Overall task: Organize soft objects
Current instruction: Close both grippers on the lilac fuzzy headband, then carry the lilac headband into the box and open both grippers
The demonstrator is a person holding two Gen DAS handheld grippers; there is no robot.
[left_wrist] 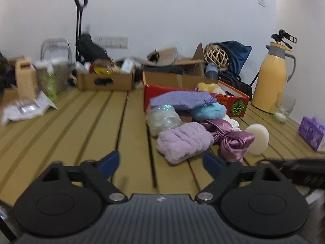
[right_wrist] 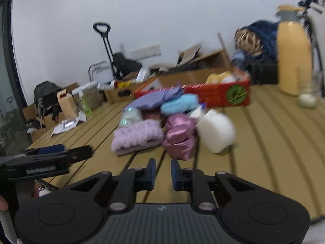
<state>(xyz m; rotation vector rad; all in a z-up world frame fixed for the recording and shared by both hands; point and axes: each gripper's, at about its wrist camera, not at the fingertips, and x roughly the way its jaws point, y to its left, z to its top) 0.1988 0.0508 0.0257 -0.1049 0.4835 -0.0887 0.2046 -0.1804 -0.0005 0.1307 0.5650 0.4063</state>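
On the slatted bench (left_wrist: 81, 122), a heap of soft objects lies just in front of a red box (left_wrist: 237, 101). Within the heap: a lilac fluffy cloth (left_wrist: 182, 140) nearest the cameras, a pink satin bundle (left_wrist: 233, 140) touching its right side, a white round sponge (left_wrist: 259, 138) beside the satin, a blue fluffy piece (left_wrist: 209, 110), a purple knitted cloth (left_wrist: 180, 100) draped on top, and a clear iridescent bag (left_wrist: 162, 118) at the left. A yellow soft item (left_wrist: 211, 87) already sits inside the box.

Left hand-held gripper (left_wrist: 160, 161): jaws spread wide, nothing between them, short of the lilac cloth. Right hand-held gripper (right_wrist: 163, 172): jaws drawn nearly together with a narrow gap, empty, pointed at the satin bundle (right_wrist: 178, 138); no item is grasped.

Judged step: approach for a first pick, probably to move items into the box. To do this well, the right jaws would need to reopen before reaching the satin, which looks slippery and is best pinched at its knotted middle. Taking the near, uncovered pieces first should avoid dragging the heap. The thermos (left_wrist: 270, 81) and glass (left_wrist: 283, 109) stand well to the right and should be kept clear of.
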